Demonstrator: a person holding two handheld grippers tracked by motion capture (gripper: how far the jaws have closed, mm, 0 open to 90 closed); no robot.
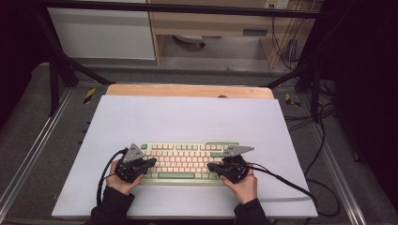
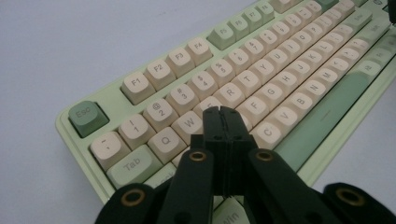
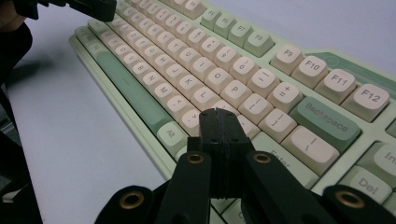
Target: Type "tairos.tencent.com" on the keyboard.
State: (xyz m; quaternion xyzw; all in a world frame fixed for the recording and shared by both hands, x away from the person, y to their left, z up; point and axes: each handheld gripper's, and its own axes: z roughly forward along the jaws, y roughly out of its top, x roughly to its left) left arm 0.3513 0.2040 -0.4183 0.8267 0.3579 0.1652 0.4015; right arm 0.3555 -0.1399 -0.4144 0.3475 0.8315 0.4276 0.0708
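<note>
High view: both grippers are hovering over the keyboard (image 1: pixel 187 161), left gripper (image 1: pixel 151 162) at nine o'clock, right gripper (image 1: pixel 211 166) at three o'clock, fingers pressed together, gripping nothing.
</note>
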